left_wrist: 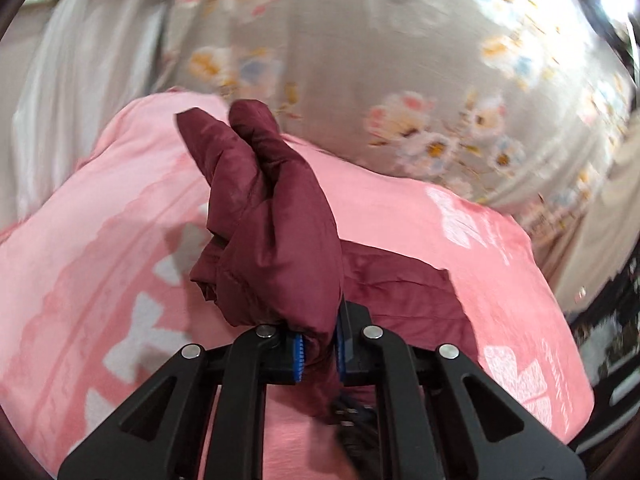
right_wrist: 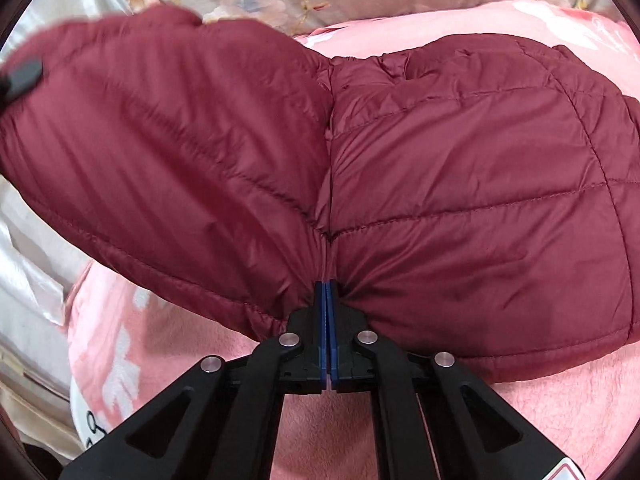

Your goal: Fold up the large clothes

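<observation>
A dark red quilted puffer jacket [right_wrist: 460, 184] lies on a pink blanket [right_wrist: 560, 400]. My right gripper [right_wrist: 327, 300] is shut on the jacket's near edge, at the seam where the body meets a sleeve [right_wrist: 160, 140] that spreads to the left. My left gripper [left_wrist: 319, 354] is shut on a bunched, folded part of the same jacket [left_wrist: 260, 216] and holds it up above the blanket [left_wrist: 100, 240]. More of the jacket [left_wrist: 400, 292] lies flat to the right of that gripper.
A grey bedsheet with a flower print [left_wrist: 360, 60] lies beyond the pink blanket. White satin fabric [left_wrist: 80, 80] is at the far left, also in the right wrist view [right_wrist: 28, 264]. Dark clutter [left_wrist: 616, 320] sits past the bed's right edge.
</observation>
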`<state>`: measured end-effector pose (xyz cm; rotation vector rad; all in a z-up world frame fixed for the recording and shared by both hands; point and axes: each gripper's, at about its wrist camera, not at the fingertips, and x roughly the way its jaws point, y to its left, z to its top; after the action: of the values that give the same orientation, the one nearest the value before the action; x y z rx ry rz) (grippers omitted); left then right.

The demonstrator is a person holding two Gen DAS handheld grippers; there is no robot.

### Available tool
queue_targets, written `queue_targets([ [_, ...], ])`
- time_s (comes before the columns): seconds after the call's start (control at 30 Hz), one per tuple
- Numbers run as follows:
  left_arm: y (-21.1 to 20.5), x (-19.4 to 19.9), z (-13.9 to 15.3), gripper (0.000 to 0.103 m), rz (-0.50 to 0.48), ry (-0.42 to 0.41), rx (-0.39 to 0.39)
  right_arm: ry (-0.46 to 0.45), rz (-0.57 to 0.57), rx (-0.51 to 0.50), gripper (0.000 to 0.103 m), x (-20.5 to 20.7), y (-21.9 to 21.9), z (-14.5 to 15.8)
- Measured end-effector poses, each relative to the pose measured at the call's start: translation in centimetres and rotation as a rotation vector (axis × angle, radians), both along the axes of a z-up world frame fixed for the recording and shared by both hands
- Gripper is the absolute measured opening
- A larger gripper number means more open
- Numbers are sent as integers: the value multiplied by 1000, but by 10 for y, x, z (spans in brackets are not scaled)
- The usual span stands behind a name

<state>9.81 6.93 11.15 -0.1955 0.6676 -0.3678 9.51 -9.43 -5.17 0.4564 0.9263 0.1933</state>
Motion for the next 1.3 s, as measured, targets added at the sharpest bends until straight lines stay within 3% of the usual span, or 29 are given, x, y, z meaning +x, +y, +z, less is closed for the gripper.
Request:
queue_targets([
  [0.1,-41,-2,5,10,-88,-15,40,5,-30,73,4,-13,-26,11],
  [0.3,-116,-2,-5,10,-217,20,98,-7,-193,-102,6,-64,-90,41],
  [0.47,-174,0,-39,10,-286,93,168,23,-314,-128,6,-97,-139,38],
  [0.73,-209,2,-100,10,-300,214,263,34,-358,-117,6,-104,-153,32],
  [1.07,-222,-4,-104,14,-266,209,344,15,-361,-112,6,-107,-170,37],
  [1.2,-218,-5,-97,24,-271,226,325,4,-362,-110,6,-108,-176,43],
  [1.27,-211,-6,-90,41,-290,248,277,-3,-362,-110,7,-109,-178,48],
  [1.3,-201,-7,-82,54,-309,260,222,-6,-363,-112,7,-109,-179,51],
])
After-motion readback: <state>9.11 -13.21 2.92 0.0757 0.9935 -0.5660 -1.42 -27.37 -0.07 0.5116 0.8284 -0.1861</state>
